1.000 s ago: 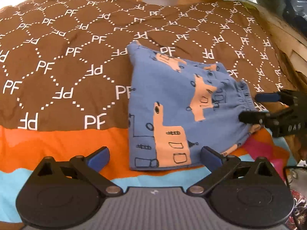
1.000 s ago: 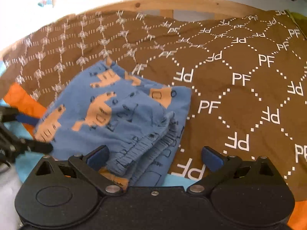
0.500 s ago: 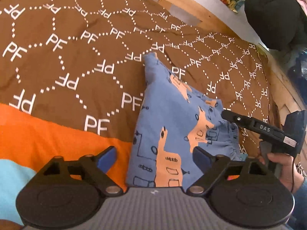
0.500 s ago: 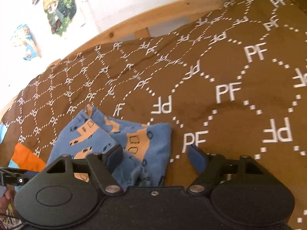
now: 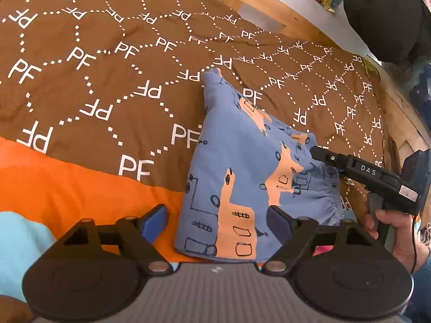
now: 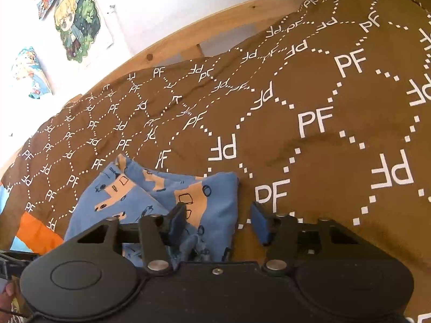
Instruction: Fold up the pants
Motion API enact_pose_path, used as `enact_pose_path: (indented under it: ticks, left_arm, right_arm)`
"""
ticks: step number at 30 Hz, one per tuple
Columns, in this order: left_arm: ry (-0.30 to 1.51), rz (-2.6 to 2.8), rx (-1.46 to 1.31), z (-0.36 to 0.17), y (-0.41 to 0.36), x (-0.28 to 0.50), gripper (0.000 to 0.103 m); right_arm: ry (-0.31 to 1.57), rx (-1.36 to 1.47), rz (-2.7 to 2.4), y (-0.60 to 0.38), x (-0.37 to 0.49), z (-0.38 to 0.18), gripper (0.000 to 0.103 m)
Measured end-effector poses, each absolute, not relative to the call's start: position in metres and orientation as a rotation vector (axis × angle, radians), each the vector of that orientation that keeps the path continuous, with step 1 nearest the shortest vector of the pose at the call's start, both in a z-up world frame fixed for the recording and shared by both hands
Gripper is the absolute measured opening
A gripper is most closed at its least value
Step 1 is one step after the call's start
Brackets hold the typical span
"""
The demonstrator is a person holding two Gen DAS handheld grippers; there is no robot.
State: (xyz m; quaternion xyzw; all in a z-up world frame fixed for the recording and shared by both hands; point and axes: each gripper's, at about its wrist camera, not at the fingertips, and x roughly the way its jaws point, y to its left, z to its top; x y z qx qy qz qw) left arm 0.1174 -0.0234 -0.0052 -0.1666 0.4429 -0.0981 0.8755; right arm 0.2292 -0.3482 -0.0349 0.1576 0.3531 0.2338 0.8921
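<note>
Small blue pants [image 5: 242, 169] with orange prints lie folded on the brown "PF" blanket [image 5: 94, 80]. My left gripper [image 5: 218, 222] is open, hovering over the pants' near edge, its right finger above the cloth. In the left wrist view the right gripper's finger [image 5: 350, 165] reaches over the elastic waistband [image 5: 323, 202]. In the right wrist view my right gripper [image 6: 219, 222] is open above the pants [image 6: 150, 196], its left finger over the bunched waistband; the cloth is not clamped.
The bed's wooden frame [image 5: 269, 10] runs along the far side and right. An orange and light-blue cover [image 5: 54, 188] lies near me. A dark rounded object [image 5: 385, 16] sits at the far right. Posters [image 6: 78, 18] hang on the wall.
Both grippers tilted and came in closer over the pants. The right gripper moved from the waistband's side to above it. The pants have stayed in place.
</note>
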Motion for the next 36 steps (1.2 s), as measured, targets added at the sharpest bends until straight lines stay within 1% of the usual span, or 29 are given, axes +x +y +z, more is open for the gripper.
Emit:
enact_pose_path:
  ticks: [1,2,3,4,6,7,12,23,25,26,29,33,34,36]
  left_arm:
    - [0.925,-0.204,-0.346,-0.005,-0.023,0.117,0.075]
    - [0.924,-0.202,-0.347,-0.005,-0.023,0.117,0.069]
    - [0.925,-0.199,-0.349,-0.005,-0.022,0.117,0.065]
    - [0.928,-0.195,-0.353,-0.005,-0.021,0.117,0.063]
    - [0.927,-0.186,-0.362,-0.005,-0.02,0.116,0.056]
    - [0.929,-0.183,-0.368,-0.005,-0.019,0.116,0.055]
    - [0.936,-0.181,-0.371,-0.005,-0.019,0.114,0.055]
    - [0.92,-0.17,-0.426,-0.003,-0.01,0.109,0.055]
    - [0.921,-0.169,-0.43,-0.004,-0.008,0.109,0.05]
    - [0.925,-0.167,-0.425,-0.004,-0.009,0.109,0.045]
    - [0.931,-0.164,-0.404,-0.004,-0.012,0.11,0.04]
    - [0.919,-0.177,-0.394,-0.001,-0.014,0.108,0.031]
    - [0.913,-0.177,-0.385,0.0,-0.015,0.108,0.026]
    - [0.903,-0.178,-0.364,0.003,-0.018,0.106,0.022]
  right_arm:
    - [0.737,0.33,0.484,-0.349,0.229,-0.036,0.038]
    - [0.743,0.332,0.482,-0.349,0.23,-0.037,0.032]
    - [0.745,0.33,0.481,-0.348,0.23,-0.038,0.031]
    - [0.743,0.325,0.482,-0.347,0.229,-0.038,0.029]
    - [0.745,0.314,0.484,-0.345,0.228,-0.038,0.021]
    - [0.745,0.309,0.482,-0.344,0.228,-0.039,0.02]
    - [0.745,0.314,0.473,-0.344,0.227,-0.04,0.017]
    - [0.735,0.3,0.466,-0.342,0.225,-0.042,0.015]
    - [0.733,0.297,0.464,-0.341,0.225,-0.043,0.015]
    - [0.731,0.295,0.463,-0.341,0.224,-0.043,0.015]
    - [0.721,0.276,0.455,-0.338,0.222,-0.042,0.013]
    - [0.673,0.159,0.431,-0.322,0.213,-0.034,0.006]
    - [0.659,0.127,0.425,-0.317,0.21,-0.032,0.006]
    - [0.623,0.064,0.418,-0.309,0.203,-0.028,0.005]
